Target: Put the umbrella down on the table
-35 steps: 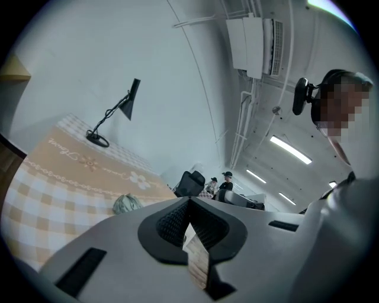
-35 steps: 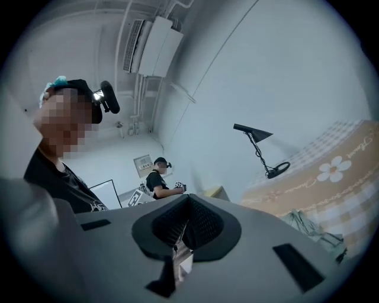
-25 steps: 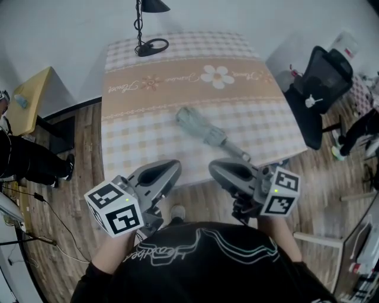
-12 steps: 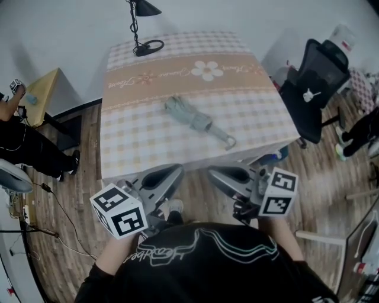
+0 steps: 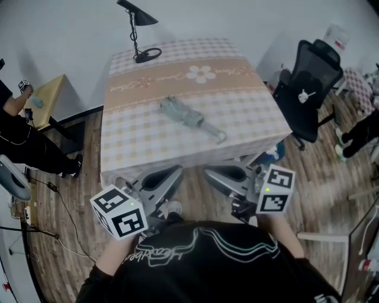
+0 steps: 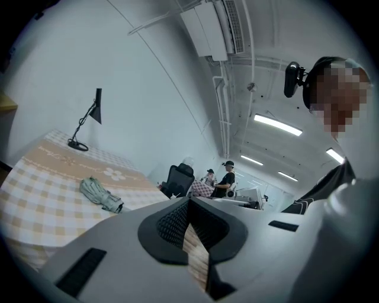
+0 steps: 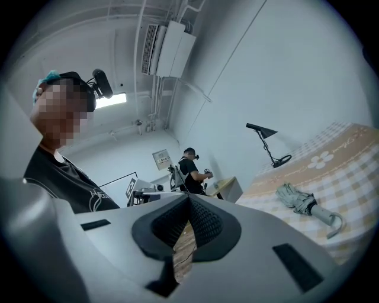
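Short of the near table edge, the left gripper (image 5: 175, 171) and the right gripper (image 5: 208, 174) each have their jaws pressed together on nothing. The folded grey-green fabric umbrella (image 5: 185, 116) lies diagonally on the beige checked-cloth table (image 5: 249, 100), well apart from both. Only the left gripper view shows the white ceiling air-conditioner (image 6: 204, 29). Only the right gripper view shows what looks like a wall notice board (image 7: 161, 158).

Head view: looked steeply down from above person's shoulders at beige-and-white checked cloth-covered table (image 5: 237, 112), set ahead. Left gripper view: low, off table's near side, faced across tabletop toward black mesh office chair (image 6: 177, 177). Right gripper view: low, slanted opposite way. All three shared folded grey-green fabric umbrella (image 5: 183, 115) and black desk lamp (image 5: 139, 14).
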The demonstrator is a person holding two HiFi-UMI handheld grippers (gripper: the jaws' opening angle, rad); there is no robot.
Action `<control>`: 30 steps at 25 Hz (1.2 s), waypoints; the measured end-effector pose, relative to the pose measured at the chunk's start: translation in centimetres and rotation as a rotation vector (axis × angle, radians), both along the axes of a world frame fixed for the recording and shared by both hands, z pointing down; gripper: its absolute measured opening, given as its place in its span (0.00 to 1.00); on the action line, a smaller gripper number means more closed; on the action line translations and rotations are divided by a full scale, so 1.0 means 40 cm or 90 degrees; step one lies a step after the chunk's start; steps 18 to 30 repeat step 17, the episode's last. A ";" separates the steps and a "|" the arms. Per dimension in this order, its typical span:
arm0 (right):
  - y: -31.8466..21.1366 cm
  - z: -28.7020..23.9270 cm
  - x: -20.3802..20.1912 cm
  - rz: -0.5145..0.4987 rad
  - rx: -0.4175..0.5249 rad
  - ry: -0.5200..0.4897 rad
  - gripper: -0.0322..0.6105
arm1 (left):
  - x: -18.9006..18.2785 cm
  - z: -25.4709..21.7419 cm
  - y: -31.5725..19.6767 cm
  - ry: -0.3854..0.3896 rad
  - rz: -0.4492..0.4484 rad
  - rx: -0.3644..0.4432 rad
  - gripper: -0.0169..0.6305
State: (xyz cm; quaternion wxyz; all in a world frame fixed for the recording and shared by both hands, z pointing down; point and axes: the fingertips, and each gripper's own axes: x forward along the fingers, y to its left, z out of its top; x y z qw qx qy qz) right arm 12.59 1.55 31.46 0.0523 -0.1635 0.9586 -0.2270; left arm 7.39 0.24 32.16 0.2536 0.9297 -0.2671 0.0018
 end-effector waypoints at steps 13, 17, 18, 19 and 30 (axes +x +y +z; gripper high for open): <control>0.041 -0.027 0.018 0.006 0.023 0.018 0.07 | 0.013 -0.026 0.039 -0.009 0.000 0.023 0.02; 0.045 -0.032 0.018 0.004 0.024 0.018 0.07 | 0.017 -0.029 0.047 -0.012 0.000 0.024 0.02; 0.045 -0.032 0.018 0.004 0.024 0.018 0.07 | 0.017 -0.029 0.047 -0.012 0.000 0.024 0.02; 0.045 -0.032 0.018 0.004 0.024 0.018 0.07 | 0.017 -0.029 0.047 -0.012 0.000 0.024 0.02; 0.045 -0.032 0.018 0.004 0.024 0.018 0.07 | 0.017 -0.029 0.047 -0.012 0.000 0.024 0.02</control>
